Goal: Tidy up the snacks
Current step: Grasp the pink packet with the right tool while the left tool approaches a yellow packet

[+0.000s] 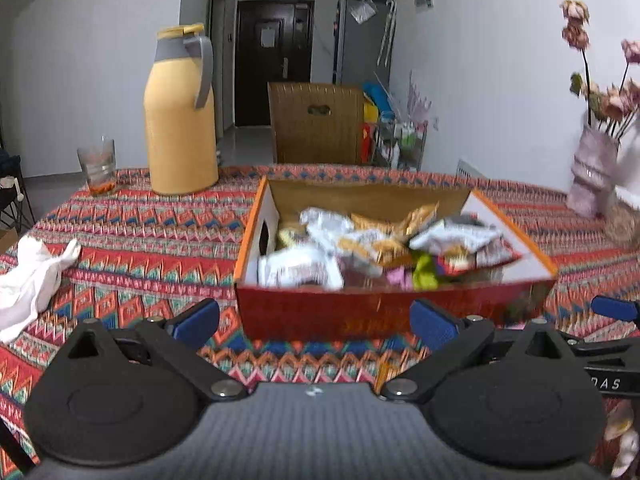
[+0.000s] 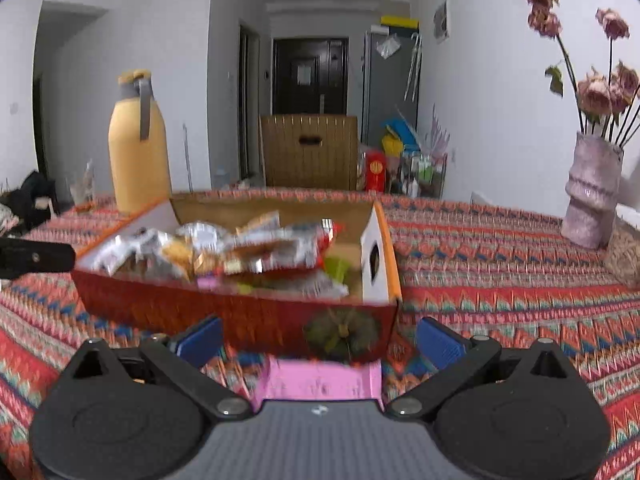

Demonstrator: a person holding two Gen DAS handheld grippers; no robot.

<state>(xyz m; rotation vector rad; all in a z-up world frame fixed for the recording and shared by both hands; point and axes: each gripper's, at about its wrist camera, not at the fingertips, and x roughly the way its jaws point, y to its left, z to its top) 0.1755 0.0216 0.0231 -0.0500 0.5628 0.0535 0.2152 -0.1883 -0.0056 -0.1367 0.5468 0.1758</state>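
My left tongs (image 1: 314,320) are spread wide and hold nothing; my right tongs (image 2: 318,340) are spread just as wide, also empty. Straight ahead of both sits the red cardboard box (image 1: 360,316), open-topped, its long axis running across my view, one long wall facing the tongs. It is heaped with snack packets (image 1: 360,248), silver, gold, green and pink wrappers lying at all angles, too blurred to read. In the right wrist view a pink packet (image 2: 320,380) lies flat on the cloth between the spread fingers, just before the box wall, its long side also crosswise; I cannot read its print.

Everything rests on a table under a red zigzag-patterned tablecloth (image 1: 140,248). Beyond the left finger stand a yellow thermos jug (image 1: 180,120) and a drinking glass (image 1: 97,166); a crumpled white cloth (image 1: 32,280) lies far to the left. Past the right finger stands a pink vase of dried roses (image 2: 592,196). Behind the table are a wooden chair back (image 1: 316,122), a dark door (image 1: 274,60) and a grey fridge (image 1: 362,40). The other tool's arm at the left view's right edge shows the letters "DAS".
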